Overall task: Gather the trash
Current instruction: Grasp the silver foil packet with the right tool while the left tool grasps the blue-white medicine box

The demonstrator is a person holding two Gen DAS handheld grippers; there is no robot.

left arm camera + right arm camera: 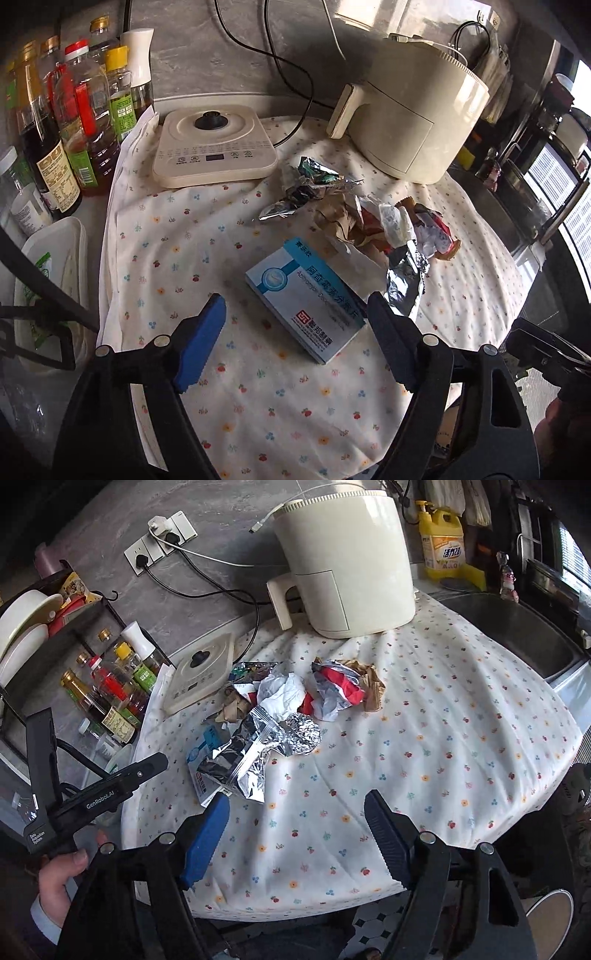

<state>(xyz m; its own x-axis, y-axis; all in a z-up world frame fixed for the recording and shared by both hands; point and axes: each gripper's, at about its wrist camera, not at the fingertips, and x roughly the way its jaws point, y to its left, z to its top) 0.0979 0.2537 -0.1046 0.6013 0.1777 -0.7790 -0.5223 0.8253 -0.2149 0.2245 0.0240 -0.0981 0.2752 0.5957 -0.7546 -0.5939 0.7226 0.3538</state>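
Both grippers stand with jaws wide apart and nothing between the pads. Left gripper (295,314) hangs over the flowered cloth (258,387), its fingers framing the near end of a blue-and-white medicine box (304,299) without touching it. Right gripper (295,812) hangs over bare cloth, with the trash just beyond and to the left of its blue pad (205,840).

Trash location: 1 loose cluster at mid-table, between the white induction hob (216,146) and the cream air fryer (413,110). Contents visible:
- silver foil pouch (245,755), lying partly over the box
- crumpled foil ball (303,734)
- crushed white paper (282,696)
- red-and-white wrapper (338,690)
- brown paper (371,688)
- green foil wrapper (314,175)

Readable writing: the box carries Chinese characters and a red square logo (small print is not legible). In the right wrist view, the left gripper's body (107,799), held by a hand (61,877), reads "GenRobot.AI" and "Data Acquisition System". A yellow detergent bottle (443,541) by the sink (517,627) bears an orange label in Chinese. Sauce and oil bottles (66,110) stand left of the hob.
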